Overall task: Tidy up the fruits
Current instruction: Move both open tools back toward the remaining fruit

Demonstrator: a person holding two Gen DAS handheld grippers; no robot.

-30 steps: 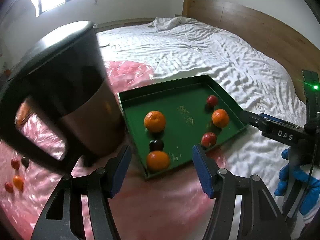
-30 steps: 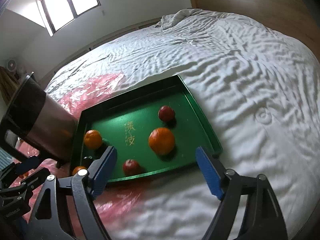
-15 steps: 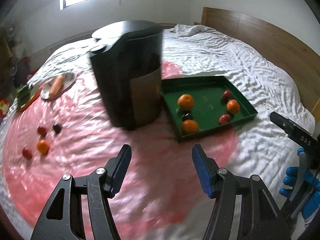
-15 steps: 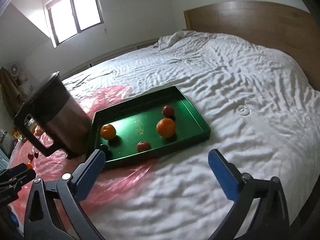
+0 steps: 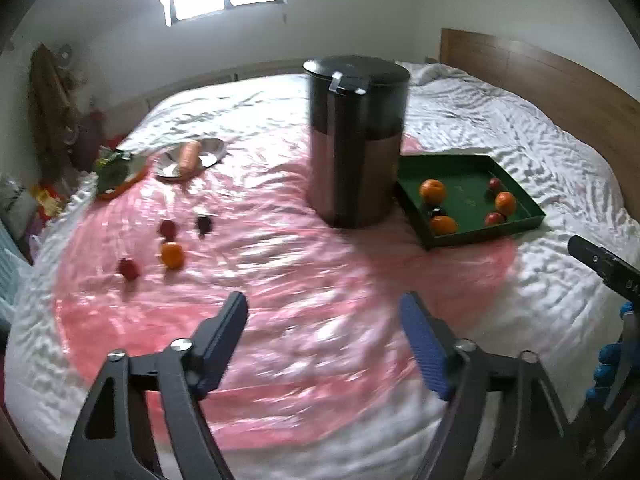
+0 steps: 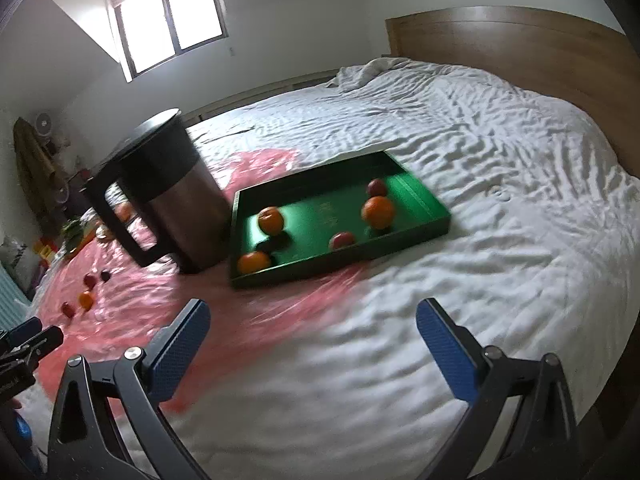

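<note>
A green tray (image 5: 472, 158) (image 6: 436, 212) lies on the bed and holds several oranges and small red and dark fruits. An orange (image 5: 172, 255), two red fruits (image 5: 128, 269) and a dark fruit (image 5: 203, 223) lie loose on the pink plastic sheet (image 5: 280, 280) at the left; they also show small in the right wrist view (image 6: 86, 300). My left gripper (image 5: 324, 336) is open and empty, held above the pink sheet. My right gripper (image 6: 312, 340) is open and empty, held above the white bedding in front of the tray.
A tall dark and steel kettle-like jug (image 5: 356, 140) (image 6: 168, 196) stands just left of the tray. A metal plate with a carrot (image 5: 190, 156) and a dish of greens (image 5: 116, 168) lie at the far left. A wooden headboard (image 6: 520, 48) runs behind.
Both grippers have pulled back and up from the tray. The left view has swung left, so the loose fruits on the pink sheet now show. Both grippers stay open.
</note>
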